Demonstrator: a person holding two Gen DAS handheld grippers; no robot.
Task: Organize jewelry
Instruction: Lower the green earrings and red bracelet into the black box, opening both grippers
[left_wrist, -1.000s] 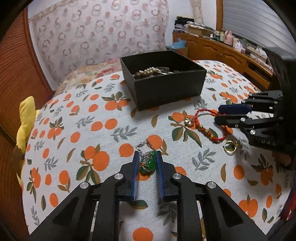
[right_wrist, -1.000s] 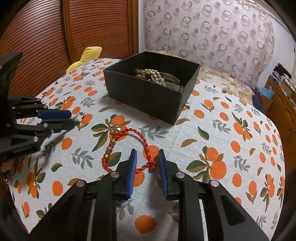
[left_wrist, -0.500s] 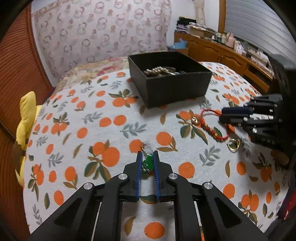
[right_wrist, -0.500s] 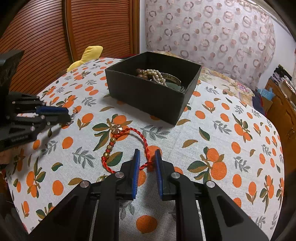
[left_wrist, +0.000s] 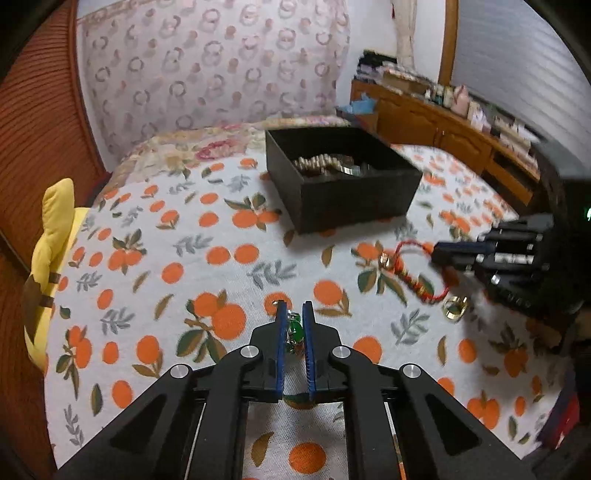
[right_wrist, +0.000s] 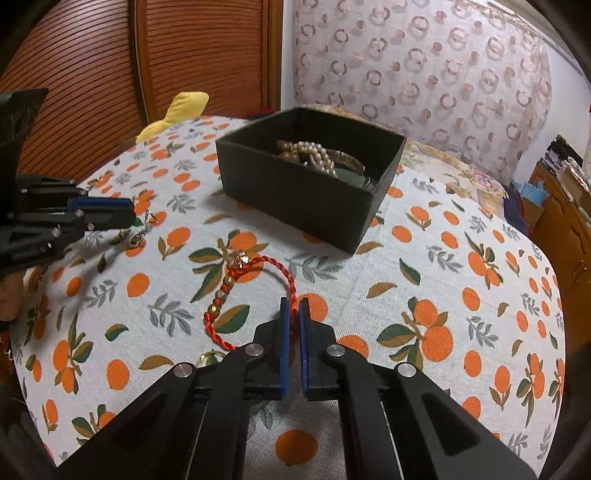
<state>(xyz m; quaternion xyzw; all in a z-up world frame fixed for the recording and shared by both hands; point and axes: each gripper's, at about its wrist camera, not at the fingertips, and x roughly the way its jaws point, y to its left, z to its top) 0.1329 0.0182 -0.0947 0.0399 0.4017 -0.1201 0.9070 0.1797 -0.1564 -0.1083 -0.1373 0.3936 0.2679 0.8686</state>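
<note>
My left gripper (left_wrist: 294, 310) has its jaws closing on a green pendant (left_wrist: 295, 328), and the blue pads press its sides. From the right wrist view the left gripper (right_wrist: 129, 214) shows the pendant's metal chain (right_wrist: 139, 236) dangling beside it. My right gripper (right_wrist: 294, 306) has its jaws closing on a red cord bracelet (right_wrist: 236, 280) with gold beads, pinching the cord near its knot. The bracelet (left_wrist: 410, 273) lies on the orange-print cloth under the right gripper (left_wrist: 439, 254). A black open box (right_wrist: 295, 195) with pearls and bangles stands beyond both.
A gold ring (left_wrist: 455, 308) lies next to the bracelet and peeks out by the right gripper's base (right_wrist: 208, 356). A yellow plush toy (left_wrist: 51, 236) sits at the table's left edge. A wooden cabinet (left_wrist: 443, 129) and a slatted wooden door (right_wrist: 110, 74) stand behind.
Both pairs of jaws have narrowed: the left onto the green pendant, the right onto the red cord. The left view has tilted slightly, and the pendant's chain now hangs off the cloth.
</note>
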